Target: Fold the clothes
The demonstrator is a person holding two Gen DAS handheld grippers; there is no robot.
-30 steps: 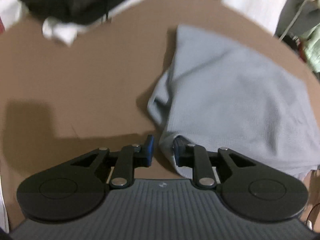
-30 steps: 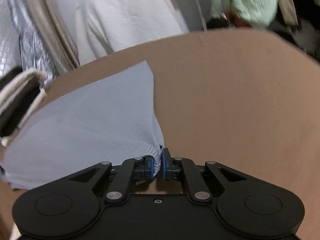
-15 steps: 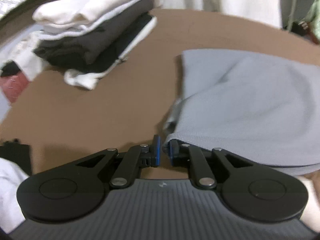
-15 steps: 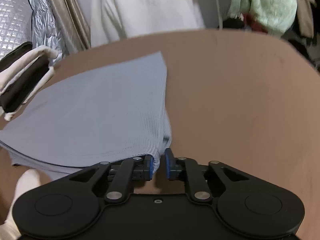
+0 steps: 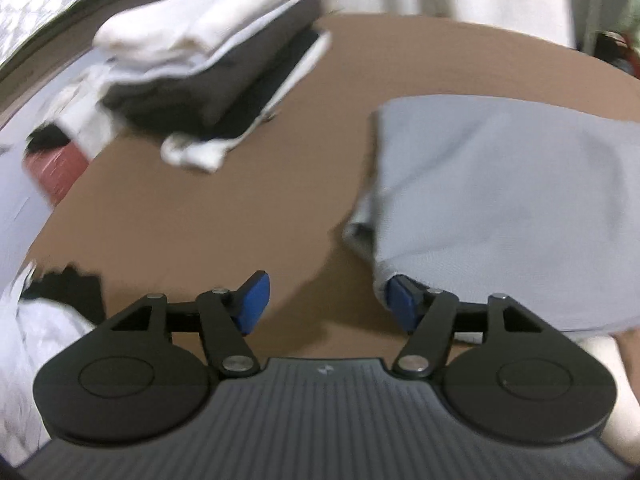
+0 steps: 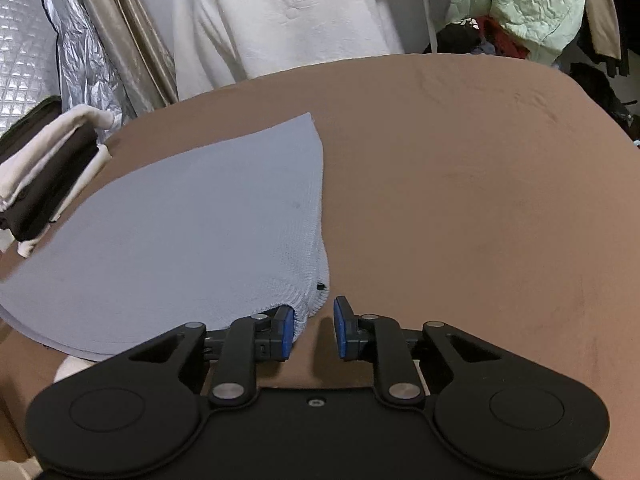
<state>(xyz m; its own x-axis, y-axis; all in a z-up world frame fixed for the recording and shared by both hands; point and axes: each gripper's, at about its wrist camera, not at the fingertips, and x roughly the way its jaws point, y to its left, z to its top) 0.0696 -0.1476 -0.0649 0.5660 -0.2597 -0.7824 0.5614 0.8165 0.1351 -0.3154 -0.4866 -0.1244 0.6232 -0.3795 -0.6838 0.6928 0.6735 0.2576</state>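
A folded light blue-grey garment (image 5: 500, 200) lies on the brown table (image 5: 200, 220); it also shows in the right wrist view (image 6: 180, 232). My left gripper (image 5: 326, 300) is open wide at the garment's near left corner, and cloth drapes over its right pad (image 5: 402, 300). My right gripper (image 6: 312, 332) is open at the garment's near right corner, with the cloth edge resting against its left pad (image 6: 285, 332). Neither gripper holds the cloth.
A stack of folded white and dark clothes (image 5: 208, 64) sits at the table's far left, also in the right wrist view (image 6: 48, 168). Loose white and black clothes (image 5: 44, 320) lie at the near left edge. Hanging garments (image 6: 280, 16) stand behind the table.
Both grippers have opened and let go of the garment's near corners. The garment now lies flat and folded. The left view has swung up toward the clothes stack.
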